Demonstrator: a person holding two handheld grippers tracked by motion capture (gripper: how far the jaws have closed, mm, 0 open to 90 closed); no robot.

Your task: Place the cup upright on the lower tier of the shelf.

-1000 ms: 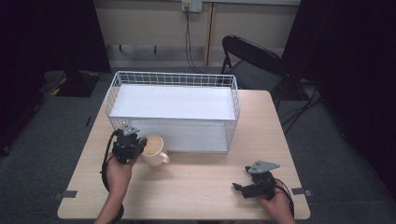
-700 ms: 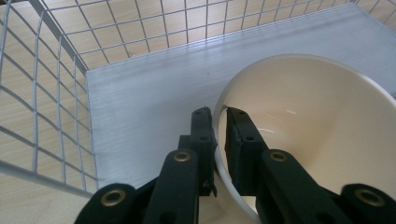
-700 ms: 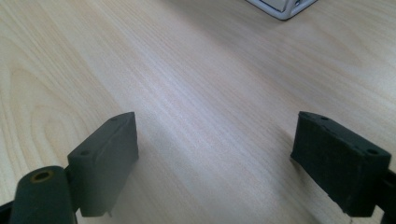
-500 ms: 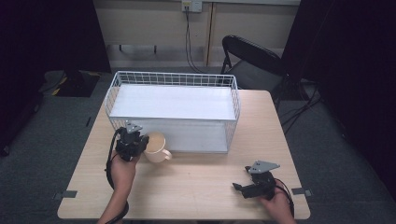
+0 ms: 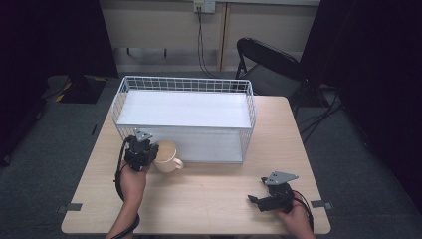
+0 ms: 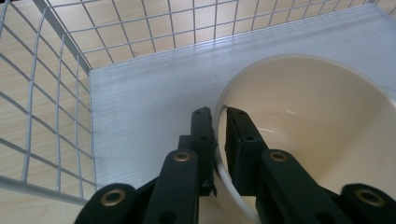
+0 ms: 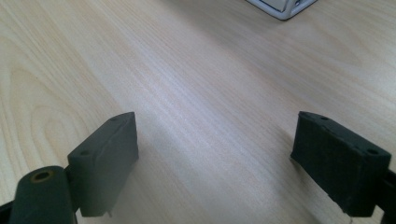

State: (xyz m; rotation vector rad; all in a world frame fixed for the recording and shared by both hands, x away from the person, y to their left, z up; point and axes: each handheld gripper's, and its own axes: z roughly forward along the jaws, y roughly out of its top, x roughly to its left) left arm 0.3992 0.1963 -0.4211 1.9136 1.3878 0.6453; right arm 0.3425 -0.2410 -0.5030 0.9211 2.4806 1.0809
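- Currently left gripper [image 6: 215, 140] has its jaws clamped on the rim of the cream mug [image 5: 167, 155], one jaw inside, one outside.
- Mug sits at the near left corner of the wire basket [image 5: 251, 107], just beside its near wall.
- Right gripper [image 7: 215, 154] rests over bare worktop [image 5: 209, 199], near right, jaws wide apart, holding nothing.
- Likely step: lift mug into basket. Raise the rim clear of the wire wall, keep it level.

Behind your table, upper centre of high view: black folding chair [image 5: 268, 62] on grey floor. Wall outlet [image 5: 204, 5] at top edge, black cables [image 5: 200, 37] hanging below it.
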